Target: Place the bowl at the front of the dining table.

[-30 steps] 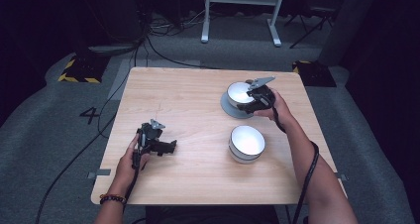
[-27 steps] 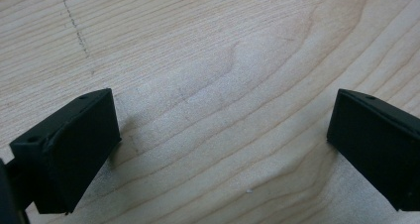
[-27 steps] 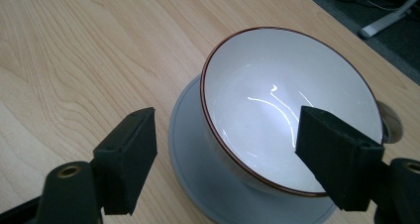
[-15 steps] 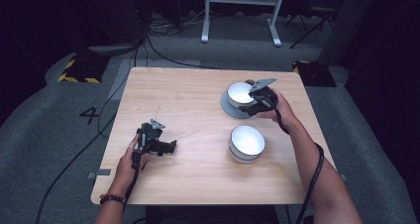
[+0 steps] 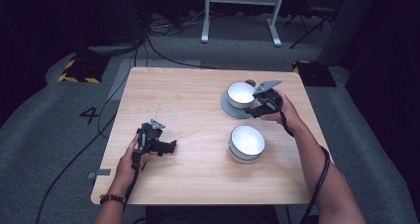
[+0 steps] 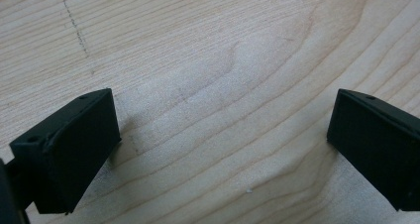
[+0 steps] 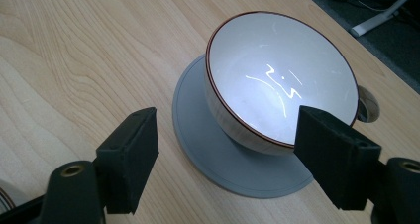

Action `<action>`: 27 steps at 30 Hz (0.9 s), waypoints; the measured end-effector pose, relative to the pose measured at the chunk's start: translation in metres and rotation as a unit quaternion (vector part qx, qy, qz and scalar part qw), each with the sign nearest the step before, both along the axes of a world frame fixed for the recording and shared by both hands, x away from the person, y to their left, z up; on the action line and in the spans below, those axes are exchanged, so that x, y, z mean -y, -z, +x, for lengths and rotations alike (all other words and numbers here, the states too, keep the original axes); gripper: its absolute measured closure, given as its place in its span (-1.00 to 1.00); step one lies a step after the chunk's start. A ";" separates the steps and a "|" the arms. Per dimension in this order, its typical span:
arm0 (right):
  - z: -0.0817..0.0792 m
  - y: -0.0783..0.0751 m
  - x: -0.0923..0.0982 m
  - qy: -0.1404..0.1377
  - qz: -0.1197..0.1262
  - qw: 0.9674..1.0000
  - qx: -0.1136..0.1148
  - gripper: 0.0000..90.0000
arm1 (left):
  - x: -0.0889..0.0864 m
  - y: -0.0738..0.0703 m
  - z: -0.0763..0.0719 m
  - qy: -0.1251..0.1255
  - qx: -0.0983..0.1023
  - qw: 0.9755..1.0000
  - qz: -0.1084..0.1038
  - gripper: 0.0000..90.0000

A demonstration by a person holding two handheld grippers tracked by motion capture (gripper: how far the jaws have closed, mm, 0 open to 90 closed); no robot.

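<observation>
A pale wooden table [image 5: 198,95] stands on grey floor [image 5: 49,149], cables [image 5: 148,40] upper left. Left claw [image 5: 166,147] spread over bare wood; right claw [image 7: 225,159] spread, seemingly just short of the white bowl [image 7: 277,85] on a grey plate [image 7: 198,135].

Two white bowls are on the table: one [image 5: 241,94] sits on the single grey plate [image 5: 232,108] just ahead of the right gripper [image 5: 257,106], the other [image 5: 246,142] lies near that gripper's side. Two grippers are held; the left gripper [image 5: 166,147] lies well apart from both bowls.

Black claws [image 5: 171,146], trailing cables (beaded bracelet [image 5: 112,199] on left wrist).
</observation>
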State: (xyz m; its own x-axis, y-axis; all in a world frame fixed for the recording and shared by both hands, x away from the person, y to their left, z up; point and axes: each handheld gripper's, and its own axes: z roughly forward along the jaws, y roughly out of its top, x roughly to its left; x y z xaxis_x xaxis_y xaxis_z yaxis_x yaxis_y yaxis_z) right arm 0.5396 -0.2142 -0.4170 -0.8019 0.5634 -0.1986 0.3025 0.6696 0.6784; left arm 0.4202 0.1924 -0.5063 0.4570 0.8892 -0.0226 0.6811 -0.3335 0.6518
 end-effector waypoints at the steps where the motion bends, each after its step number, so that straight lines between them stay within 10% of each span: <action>1: -0.001 0.000 0.001 0.001 0.002 1.000 -0.001 -0.43 | 0.000 0.000 0.000 0.000 0.000 1.000 0.000 -1.00; 27: -0.022 -0.004 0.015 -0.003 -0.012 1.000 0.010 -0.43 | 0.000 0.000 0.000 0.000 0.000 1.000 0.000 -1.00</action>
State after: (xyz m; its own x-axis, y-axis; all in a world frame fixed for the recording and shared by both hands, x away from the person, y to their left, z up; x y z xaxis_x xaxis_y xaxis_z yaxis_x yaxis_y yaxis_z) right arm 0.5177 -0.2295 -0.4126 -0.8010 0.5540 -0.2268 0.2859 0.6869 0.6682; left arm 0.4202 0.1924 -0.5063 0.4570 0.8892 -0.0229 0.6811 -0.3332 0.6520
